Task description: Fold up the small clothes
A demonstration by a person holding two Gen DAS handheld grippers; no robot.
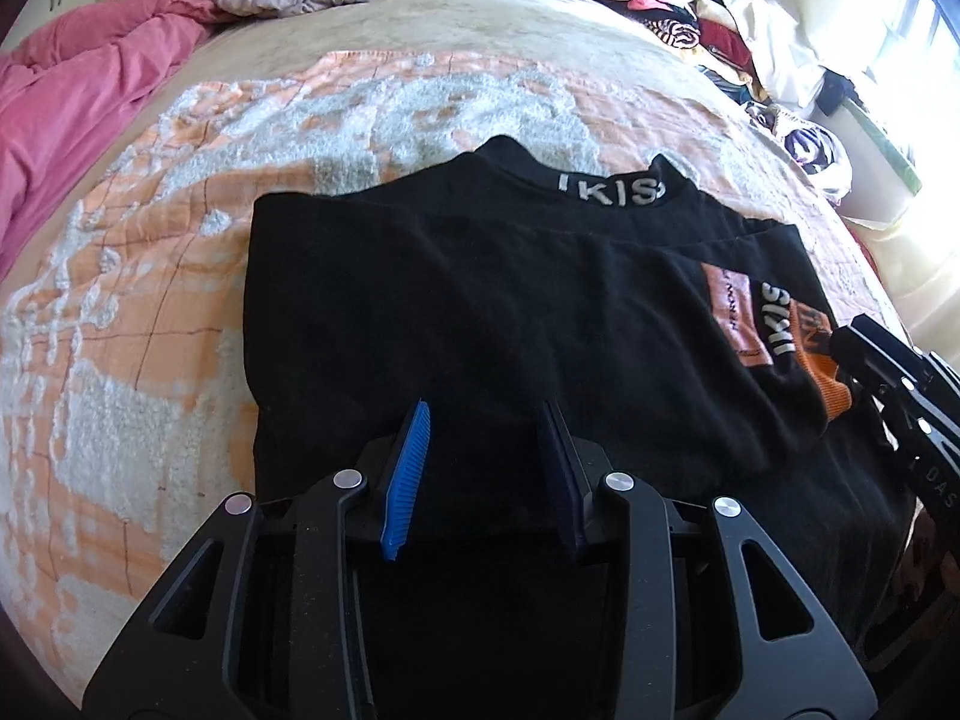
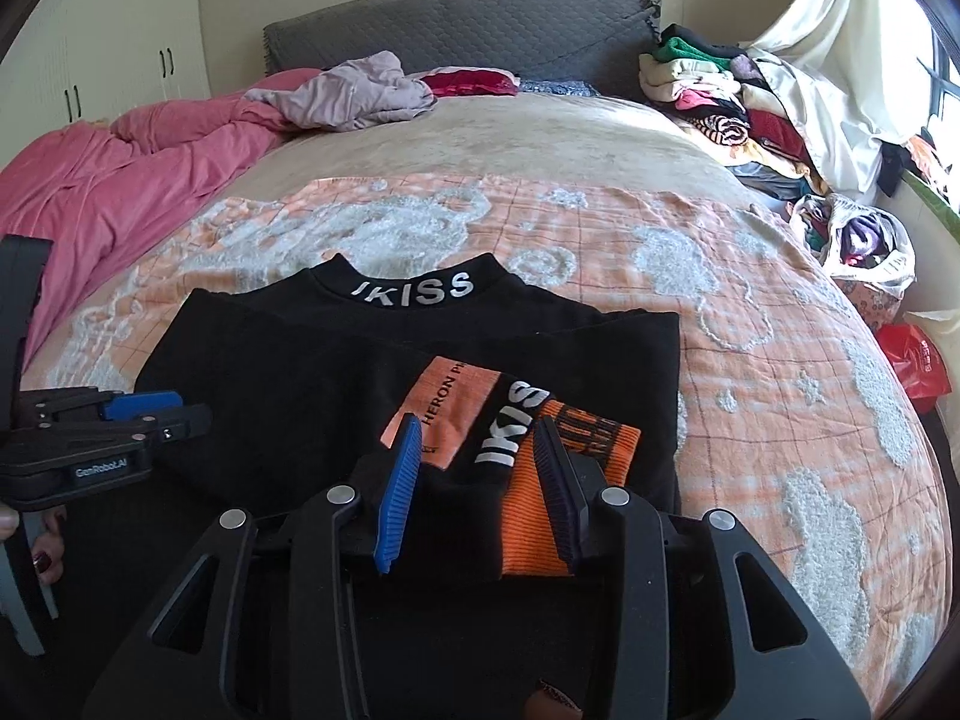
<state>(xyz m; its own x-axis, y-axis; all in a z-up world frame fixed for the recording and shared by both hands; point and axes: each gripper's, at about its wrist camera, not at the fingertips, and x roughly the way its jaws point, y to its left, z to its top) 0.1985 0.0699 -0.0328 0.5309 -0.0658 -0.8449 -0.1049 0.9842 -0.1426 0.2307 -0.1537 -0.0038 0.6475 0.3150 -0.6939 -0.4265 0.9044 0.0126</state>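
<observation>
The left gripper (image 1: 486, 414) holds its two blue-padded fingers (image 1: 408, 474) partly apart over the near part of the black top (image 1: 480, 312). Dark cloth fills the gap between them, but the pads do not visibly press on it, so the jaws stand spread and empty. In the right wrist view the same gripper (image 2: 174, 414) lies low at the left edge of the top, with a hand (image 2: 42, 546) wrapped around its handle below.

The right gripper (image 2: 477, 438) is also partly spread. Its fingers (image 2: 399, 492) straddle the orange ribbed cuff (image 2: 534, 528) and the black fold beside it. The right pad lies against the orange cloth. Whether it is pinching the cuff cannot be told. From the left wrist view this gripper (image 1: 858, 348) shows only as a black frame at the right edge, just beside the orange patch.

The top lies flat on an orange and white blanket (image 2: 750, 360) in the near middle of the bed, its collar lettered IKISS (image 2: 414, 291) pointing toward the grey headboard (image 2: 456, 24). A pink quilt (image 2: 120, 180) is bunched along the left side. A heap of clothes (image 2: 714, 102) sits at the far right corner, well apart from the top.
</observation>
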